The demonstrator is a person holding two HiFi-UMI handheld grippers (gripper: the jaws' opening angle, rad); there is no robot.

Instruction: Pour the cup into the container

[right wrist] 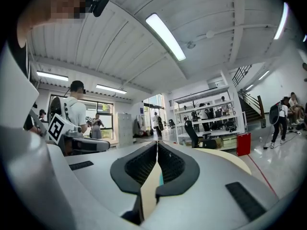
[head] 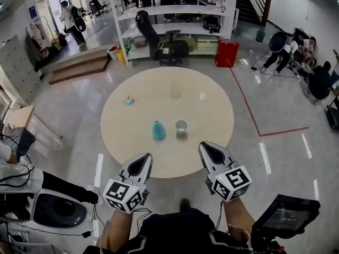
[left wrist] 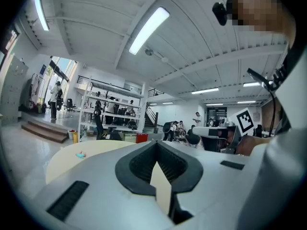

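Observation:
On the round beige table (head: 212, 115) stand a teal cup (head: 159, 130) and, just right of it, a small clear container (head: 181, 126). My left gripper (head: 143, 159) hovers shut over the table's near edge, below and left of the cup, nothing in it. My right gripper (head: 207, 148) is shut too and empty, near the edge, below and right of the container. In the left gripper view the jaws (left wrist: 156, 147) meet at the tips with only tabletop behind. In the right gripper view the jaws (right wrist: 157, 146) are together, a sliver of teal showing in the gap.
A small pink-and-teal object (head: 128, 100) lies at the table's left, and a faint pale yellowish object (head: 176, 89) toward the far side. White shelving (head: 175, 15), an office chair (head: 170, 47) and a red bin (head: 226, 53) stand beyond. People sit at the right; equipment sits on the floor near my feet.

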